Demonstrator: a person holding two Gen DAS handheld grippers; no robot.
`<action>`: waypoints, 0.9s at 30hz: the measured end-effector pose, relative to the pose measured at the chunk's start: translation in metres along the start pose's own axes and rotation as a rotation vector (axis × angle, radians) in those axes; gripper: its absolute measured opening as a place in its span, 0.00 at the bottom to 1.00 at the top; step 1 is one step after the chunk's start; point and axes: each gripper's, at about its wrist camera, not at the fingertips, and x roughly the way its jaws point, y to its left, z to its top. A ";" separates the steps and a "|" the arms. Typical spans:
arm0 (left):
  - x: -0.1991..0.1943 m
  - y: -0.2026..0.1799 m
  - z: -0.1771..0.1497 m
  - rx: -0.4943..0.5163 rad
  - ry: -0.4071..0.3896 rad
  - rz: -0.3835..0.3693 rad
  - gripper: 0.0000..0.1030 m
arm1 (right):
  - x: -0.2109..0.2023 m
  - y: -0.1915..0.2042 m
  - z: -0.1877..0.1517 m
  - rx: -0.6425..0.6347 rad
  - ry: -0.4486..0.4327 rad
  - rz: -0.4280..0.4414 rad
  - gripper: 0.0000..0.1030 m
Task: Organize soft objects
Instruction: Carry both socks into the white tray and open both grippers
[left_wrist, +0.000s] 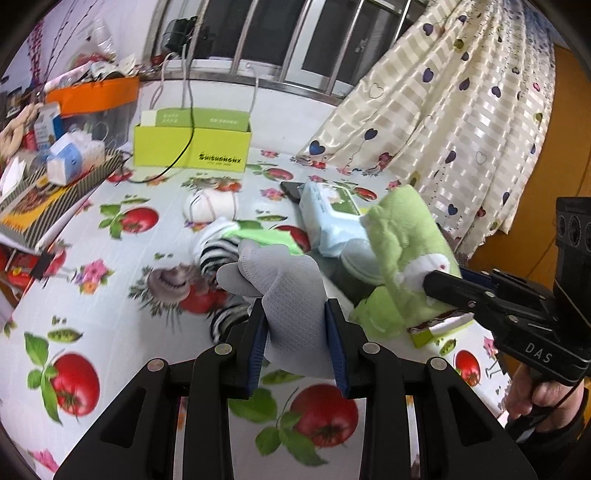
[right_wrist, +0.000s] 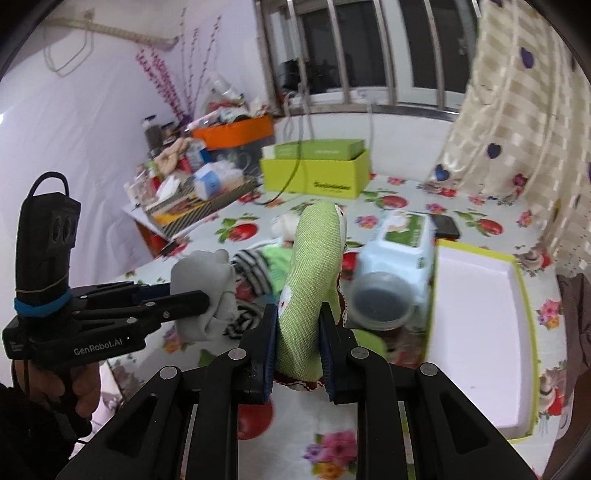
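My left gripper (left_wrist: 295, 314) is shut on a grey sock (left_wrist: 280, 280), which bulges up between the blue pads, lifted above the table. My right gripper (right_wrist: 298, 310) is shut on a green cloth (right_wrist: 314, 258) that stands up from its jaws. In the left wrist view, that right gripper (left_wrist: 430, 286) comes in from the right with the green cloth (left_wrist: 402, 236). In the right wrist view, the left gripper (right_wrist: 205, 301) holds the grey sock (right_wrist: 201, 280) at the left. A black-and-white striped sock (left_wrist: 218, 258), a white rolled sock (left_wrist: 210, 206) and a grey-brown soft lump (left_wrist: 170, 284) lie on the tablecloth.
A white tray with a yellow-green rim (right_wrist: 476, 332) lies at the right. Beside it are a round jar (right_wrist: 380, 302), a wipes pack (right_wrist: 402, 236) and a phone (right_wrist: 447, 225). A yellow-green box (left_wrist: 192, 144) stands at the back, clutter and an orange box (left_wrist: 96, 96) back left, a curtain (left_wrist: 461, 110) right.
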 end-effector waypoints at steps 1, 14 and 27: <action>0.003 -0.004 0.004 0.008 0.000 -0.002 0.31 | -0.003 -0.006 0.000 0.009 -0.005 -0.011 0.19; 0.031 -0.058 0.042 0.119 -0.013 -0.054 0.31 | -0.027 -0.082 -0.001 0.109 -0.049 -0.123 0.19; 0.076 -0.120 0.060 0.202 0.035 -0.118 0.31 | -0.008 -0.154 -0.022 0.180 0.034 -0.198 0.19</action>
